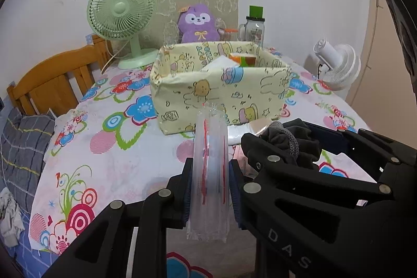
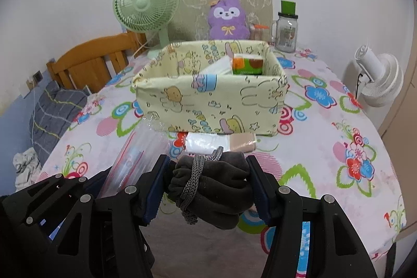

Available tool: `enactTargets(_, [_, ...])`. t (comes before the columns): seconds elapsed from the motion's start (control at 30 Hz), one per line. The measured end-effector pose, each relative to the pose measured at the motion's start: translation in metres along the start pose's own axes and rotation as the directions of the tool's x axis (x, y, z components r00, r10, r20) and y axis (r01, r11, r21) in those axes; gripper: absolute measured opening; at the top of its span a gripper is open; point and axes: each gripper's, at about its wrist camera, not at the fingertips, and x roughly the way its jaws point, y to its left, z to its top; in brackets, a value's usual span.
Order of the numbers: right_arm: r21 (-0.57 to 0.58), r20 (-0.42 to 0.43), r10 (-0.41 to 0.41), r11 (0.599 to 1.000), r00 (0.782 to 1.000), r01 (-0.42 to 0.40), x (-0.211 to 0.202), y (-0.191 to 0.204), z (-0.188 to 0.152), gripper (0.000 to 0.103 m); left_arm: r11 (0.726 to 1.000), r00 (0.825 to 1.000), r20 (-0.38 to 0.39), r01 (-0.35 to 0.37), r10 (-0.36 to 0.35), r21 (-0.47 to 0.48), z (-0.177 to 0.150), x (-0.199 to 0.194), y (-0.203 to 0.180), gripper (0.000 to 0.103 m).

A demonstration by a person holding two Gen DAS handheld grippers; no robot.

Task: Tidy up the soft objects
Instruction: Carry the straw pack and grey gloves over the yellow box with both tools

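My left gripper (image 1: pixel 210 196) is shut on a clear plastic packet with red lines (image 1: pixel 211 168), held upright above the table; the packet also shows in the right wrist view (image 2: pixel 135 160). My right gripper (image 2: pixel 208 186) is shut on a dark grey drawstring pouch with a grey cord (image 2: pixel 213 189), seen from the left wrist view too (image 1: pixel 289 145). A yellow cartoon-print fabric box (image 2: pixel 208 100) stands ahead on the flowered tablecloth (image 2: pixel 325 147), holding an orange-green tissue pack (image 2: pixel 247 65) and a white item. A white and beige roll (image 2: pixel 221 141) lies in front of the box.
A green desk fan (image 2: pixel 146 7), a purple plush (image 2: pixel 228 20) and a glass jar with green lid (image 2: pixel 286 30) stand behind the box. A white fan (image 2: pixel 378 80) is off the table's right edge. A wooden chair (image 2: pixel 91 61) and grey cloth (image 2: pixel 52 106) are at left.
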Motion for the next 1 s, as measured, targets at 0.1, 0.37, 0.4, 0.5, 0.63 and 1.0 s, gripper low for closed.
enactTargets(0.1, [0.001,0.019,0.001,1.000,1.000,-0.001,-0.007,-0.002,0.003,0.062,1.000,1.000,0.018,-0.002,0.001,0.002,0.005,-0.006,-0.004,0.025])
enactTargets(0.37, [-0.002,0.067,-0.009,1.000,0.998,0.009,-0.025,-0.011,0.013,0.062,1.000,0.998,0.063,0.003,-0.004,0.004,0.018,-0.016,-0.013,0.025])
enactTargets(0.4, [-0.002,0.074,-0.010,1.000,0.997,0.010,-0.028,-0.012,0.015,0.062,1.000,0.998,0.067,0.005,-0.005,0.003,0.019,-0.017,-0.014,0.025])
enactTargets(0.5, [-0.003,0.095,-0.017,1.000,0.995,0.017,-0.034,-0.015,0.020,0.062,1.000,0.997,0.083,0.009,-0.009,0.000,0.026,-0.019,-0.017,0.025])
enactTargets(0.63, [0.007,0.118,-0.026,1.000,0.993,0.026,-0.040,-0.020,0.027,0.062,1.000,0.995,0.099,0.015,-0.015,0.000,0.035,-0.021,-0.020,0.025])
enactTargets(1.0, [0.039,0.179,-0.057,0.998,0.982,0.051,-0.051,-0.032,0.048,0.062,1.000,0.987,0.161,0.005,-0.006,0.006,0.059,-0.025,-0.024,0.025])
